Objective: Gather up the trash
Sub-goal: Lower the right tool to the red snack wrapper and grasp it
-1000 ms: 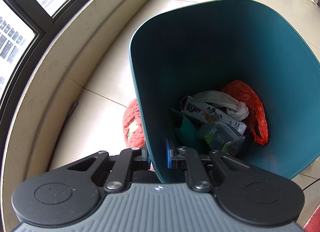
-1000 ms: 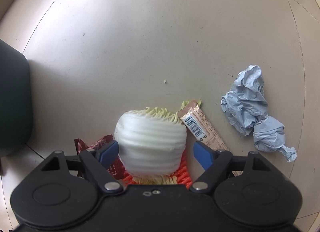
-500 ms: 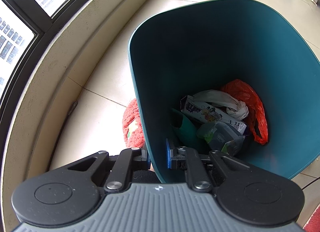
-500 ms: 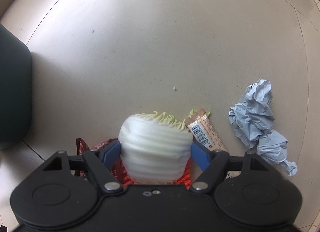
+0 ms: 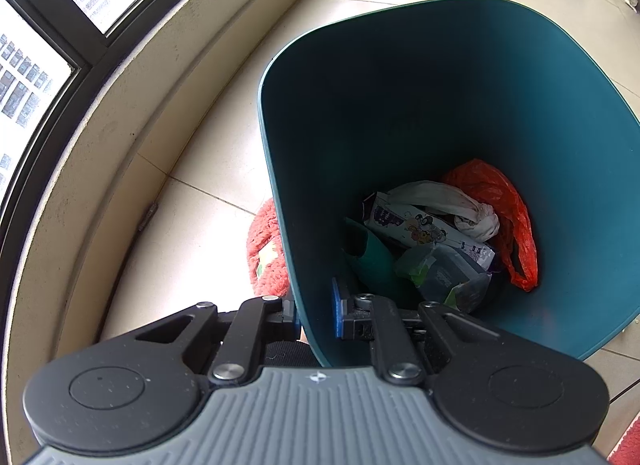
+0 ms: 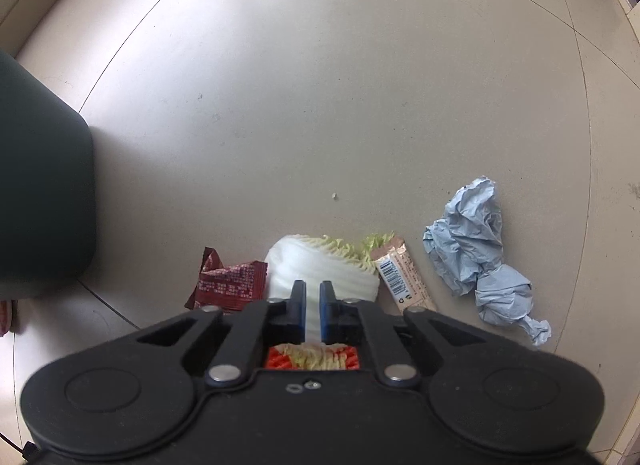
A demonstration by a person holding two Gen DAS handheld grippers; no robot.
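pale floor tiles by a window hold a teal bin (image 5: 460, 105) already part-filled, its rim pinched by the left gripper (image 5: 316, 313), while the right gripper (image 6: 313, 307), jaws just closed nearly together, appears empty above cabbage (image 6: 320, 269), wrappers and blue paper (image 6: 476, 257) left to collect.

red mat (image 5: 265, 249): mostly hidden behind bin (image 5: 400, 85) | bin in rt view: cut by left edge | cabbage (image 6: 316, 265): base hidden by rt gripper (image 6: 313, 305) | wrapper (image 6: 402, 279) print: too small
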